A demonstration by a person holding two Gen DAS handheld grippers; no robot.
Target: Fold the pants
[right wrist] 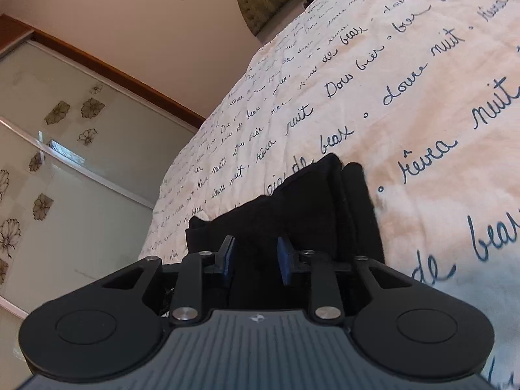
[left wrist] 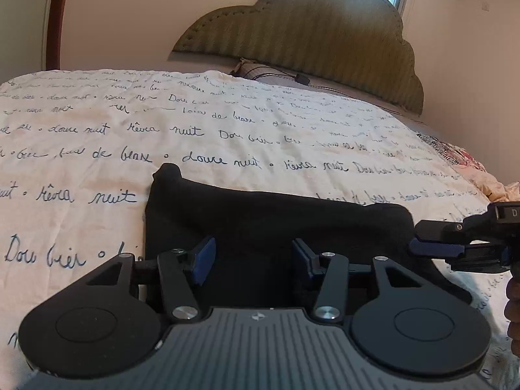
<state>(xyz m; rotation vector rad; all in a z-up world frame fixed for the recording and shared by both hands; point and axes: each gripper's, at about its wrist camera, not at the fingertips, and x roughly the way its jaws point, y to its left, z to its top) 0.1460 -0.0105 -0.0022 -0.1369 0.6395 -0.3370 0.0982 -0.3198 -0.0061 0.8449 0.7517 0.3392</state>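
The black pants [left wrist: 260, 221] lie folded in a compact stack on the cream bedspread with blue handwriting print [left wrist: 195, 136]. My left gripper [left wrist: 253, 260] is open, its blue pads apart just above the near edge of the stack, holding nothing. My right gripper [left wrist: 435, 247] shows at the stack's right end in the left wrist view. In the right wrist view the right gripper [right wrist: 256, 260] is open, with the folded pants [right wrist: 312, 208] between and beyond its pads. The layered fold edges show there.
An olive padded headboard [left wrist: 308, 39] and a pillow [left wrist: 260, 70] stand at the far end of the bed. A patterned cloth [left wrist: 455, 156] lies at the right bed edge. Sliding wardrobe doors with flower prints [right wrist: 65, 162] stand beside the bed.
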